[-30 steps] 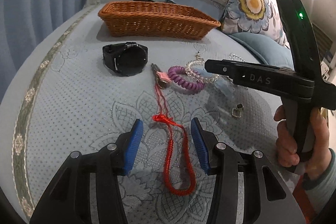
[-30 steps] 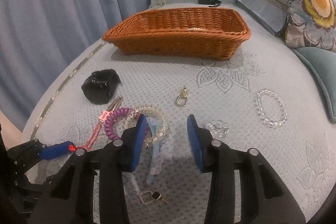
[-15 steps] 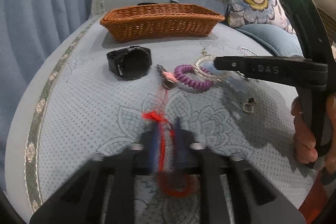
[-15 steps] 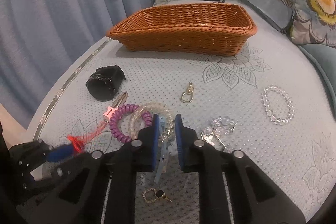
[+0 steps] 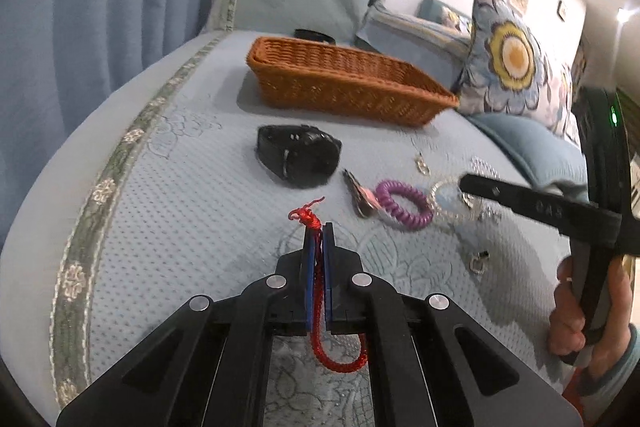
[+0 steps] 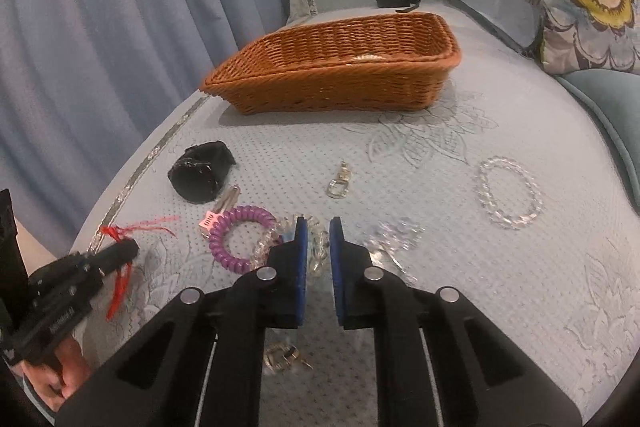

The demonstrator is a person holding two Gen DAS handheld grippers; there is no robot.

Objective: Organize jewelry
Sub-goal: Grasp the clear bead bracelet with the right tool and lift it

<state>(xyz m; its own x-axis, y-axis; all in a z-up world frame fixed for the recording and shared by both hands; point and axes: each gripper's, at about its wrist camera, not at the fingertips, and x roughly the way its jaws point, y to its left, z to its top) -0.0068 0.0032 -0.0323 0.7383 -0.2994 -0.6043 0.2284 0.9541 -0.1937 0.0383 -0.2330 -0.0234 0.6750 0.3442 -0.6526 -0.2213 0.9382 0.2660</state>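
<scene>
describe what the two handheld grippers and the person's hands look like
Both grippers are black plastic with blue pads on their fingers and round silver pivot screws. The right gripper has pale lettering along its side and a green light on its upright handle. The right hand wears a ring and a grey-blue sleeve. The left gripper also bears pale lettering.

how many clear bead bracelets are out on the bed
2: one clear bead bracelet lies alone at the right; another beaded bracelet sits between the right gripper's pads. The basket may hide more.
</scene>
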